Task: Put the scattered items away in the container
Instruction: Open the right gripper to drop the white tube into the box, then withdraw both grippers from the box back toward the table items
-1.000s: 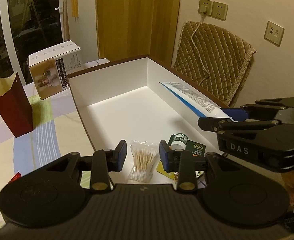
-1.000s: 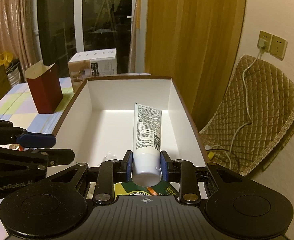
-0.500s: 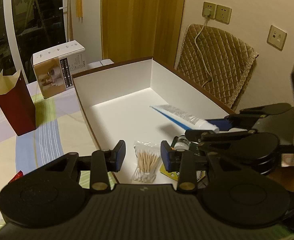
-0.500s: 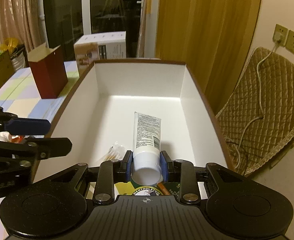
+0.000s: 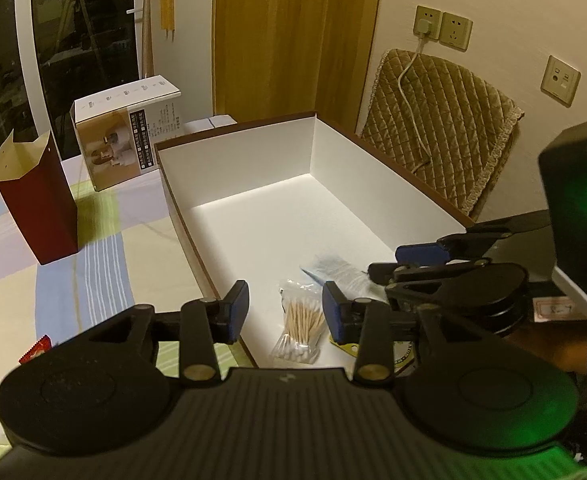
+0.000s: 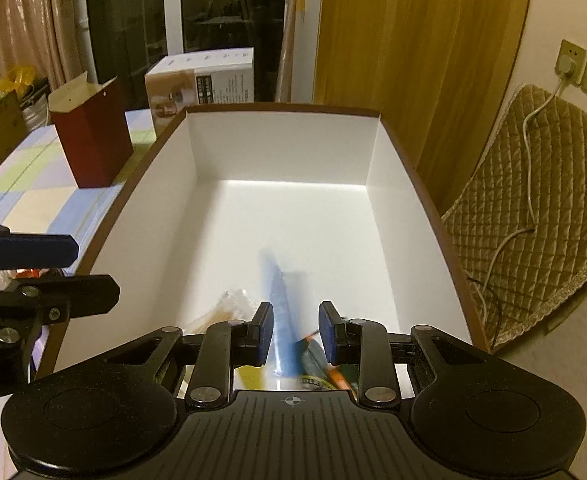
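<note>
A white box with brown rim [image 5: 229, 168] [image 6: 285, 148] stands on the table. My right gripper [image 6: 295, 330] [image 5: 421, 260] is open over its near end. A white and blue tube [image 6: 281, 304] [image 5: 337, 270] appears blurred between and below its fingers, free of the pads. A bag of cotton swabs [image 5: 301, 326] [image 6: 229, 306] and a green and yellow packet [image 6: 317, 364] lie on the box floor at the near end. My left gripper [image 5: 285, 314] is open and empty over the box's near left corner, above the swabs.
A dark red paper box [image 5: 37, 208] [image 6: 93, 136] and a white product carton [image 5: 129, 132] [image 6: 201, 80] stand on the checked tablecloth left of the box. A red wrapper [image 5: 35, 350] lies near the left gripper. A quilted chair [image 5: 441, 128] is on the right.
My right gripper has opened and let go of the tube, which drops blurred into the box. The right gripper drew back toward the near end. The left gripper stayed open.
</note>
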Demonstrator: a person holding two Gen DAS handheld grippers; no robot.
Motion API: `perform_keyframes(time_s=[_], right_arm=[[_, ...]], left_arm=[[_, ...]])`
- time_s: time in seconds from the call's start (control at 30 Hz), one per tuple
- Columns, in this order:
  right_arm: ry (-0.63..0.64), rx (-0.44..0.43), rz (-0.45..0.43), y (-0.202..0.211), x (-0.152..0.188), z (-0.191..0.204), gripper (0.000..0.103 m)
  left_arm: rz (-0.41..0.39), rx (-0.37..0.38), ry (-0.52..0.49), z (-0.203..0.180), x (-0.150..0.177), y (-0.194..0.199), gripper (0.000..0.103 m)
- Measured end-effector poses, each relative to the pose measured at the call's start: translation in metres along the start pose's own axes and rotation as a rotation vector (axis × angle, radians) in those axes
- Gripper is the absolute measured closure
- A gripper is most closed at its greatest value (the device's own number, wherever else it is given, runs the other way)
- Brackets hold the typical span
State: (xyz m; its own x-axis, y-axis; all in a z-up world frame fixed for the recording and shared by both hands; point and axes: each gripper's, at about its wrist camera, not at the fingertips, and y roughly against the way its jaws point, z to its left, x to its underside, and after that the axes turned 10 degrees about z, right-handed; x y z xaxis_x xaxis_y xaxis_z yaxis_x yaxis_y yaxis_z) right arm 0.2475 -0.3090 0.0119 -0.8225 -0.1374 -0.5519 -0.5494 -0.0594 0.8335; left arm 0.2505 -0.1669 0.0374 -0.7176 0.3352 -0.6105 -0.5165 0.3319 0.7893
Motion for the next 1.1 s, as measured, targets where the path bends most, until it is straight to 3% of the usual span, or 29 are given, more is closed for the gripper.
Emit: perform_keyframes(time_s=[0.57,0.83,0.87,0.9,0.93,0.97,1.1], right_arm=[[-0.032,0.009,-0.065,0.042,0.004,-0.001,0.071],[-0.060,0.024,-0.095,0.069,0.012,-0.003,0.071],[-0.068,0.022,-0.098,0.072,0.013,-0.003,0.069],[-0.077,0.021,-0.101,0.076,0.014,-0.004,0.060],[-0.089,0.021,-0.114,0.080,0.015,-0.005,0.022],[-0.104,0.021,-0.141,0.087,0.018,-0.006,0.009],[-0.103,0.014,-0.176,0.107,0.022,-0.003,0.009]], left_arm=[[-0.013,-0.001,0.013,0.002,0.006,0.019,0.065],[-0.023,-0.020,0.044,0.009,0.017,0.040,0.046],[-0.025,-0.020,0.051,0.010,0.020,0.044,0.044],[-0.029,-0.018,0.057,0.011,0.022,0.047,0.039],[-0.032,-0.017,0.062,0.013,0.024,0.051,0.035],[-0.035,-0.017,0.065,0.014,0.027,0.054,0.033],[-0.048,-0.027,0.080,0.018,0.038,0.069,0.018]])
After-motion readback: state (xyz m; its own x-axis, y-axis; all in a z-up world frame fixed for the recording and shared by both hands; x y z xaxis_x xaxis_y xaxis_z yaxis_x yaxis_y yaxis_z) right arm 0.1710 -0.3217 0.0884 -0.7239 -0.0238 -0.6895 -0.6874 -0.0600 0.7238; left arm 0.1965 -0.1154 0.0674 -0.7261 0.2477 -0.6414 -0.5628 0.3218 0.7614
